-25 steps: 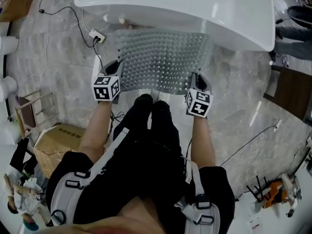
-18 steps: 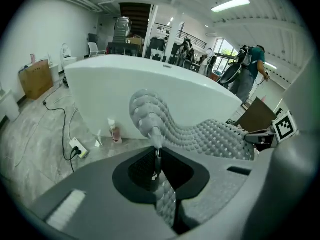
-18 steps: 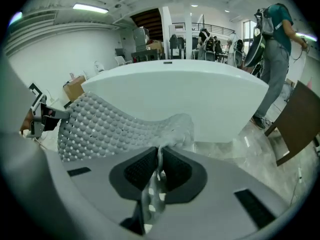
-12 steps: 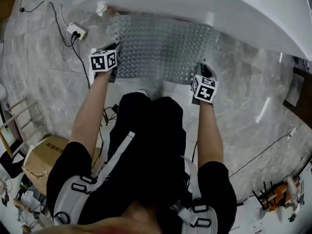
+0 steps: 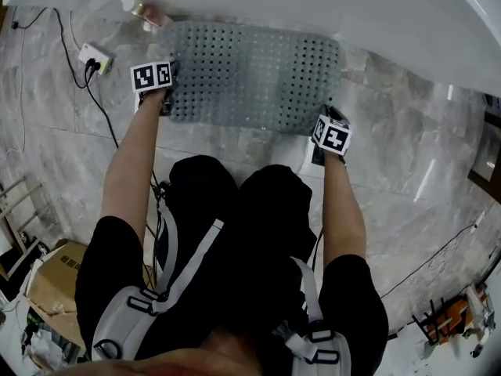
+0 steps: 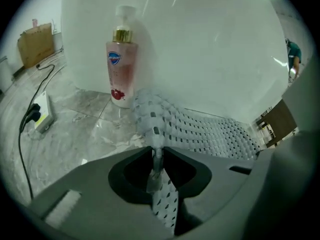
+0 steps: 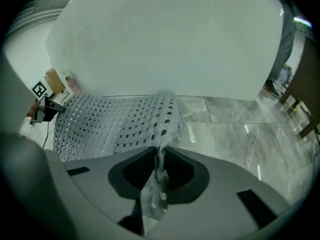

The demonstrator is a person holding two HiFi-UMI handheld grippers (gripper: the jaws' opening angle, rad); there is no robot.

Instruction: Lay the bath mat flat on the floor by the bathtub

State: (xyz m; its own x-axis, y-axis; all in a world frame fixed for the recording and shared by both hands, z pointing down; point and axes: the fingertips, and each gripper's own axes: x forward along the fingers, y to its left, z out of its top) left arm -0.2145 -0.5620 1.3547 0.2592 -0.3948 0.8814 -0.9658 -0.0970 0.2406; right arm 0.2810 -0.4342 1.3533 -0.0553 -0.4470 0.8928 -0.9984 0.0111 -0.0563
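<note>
Head view first: the bath mat (image 5: 250, 73) is spread on the marble floor (image 5: 407, 155) right at the foot of the bathtub (image 5: 313, 6), its far edge tucked under the tub's overhanging rim. The left gripper (image 5: 166, 92) is on the mat's left edge and the right gripper (image 5: 327, 122) is at its near right corner. A soap bottle (image 5: 145, 8) stands against the tub just left of the mat, and a power strip (image 5: 92, 56) lies further left of the tub's foot.

Now the left gripper view: the left gripper (image 6: 156, 151) has a fold of the mat (image 6: 200, 129) pinched between jaws that are nearly together. Those jaws have just been easing apart, yet the mat's edge is there in the narrow gap. The mat humps up to them and runs off along the tub (image 6: 200, 49). The bottle (image 6: 121, 59) stands upright at the tub wall, the power strip (image 6: 42, 116) out to the left.

Right gripper view: the right gripper (image 7: 159, 156) is closed down tight on the mat (image 7: 110, 121), the corner gathered up between the jaws. The rest lies along the tub (image 7: 170, 44), with bare floor (image 7: 240, 129) to the right.
</note>
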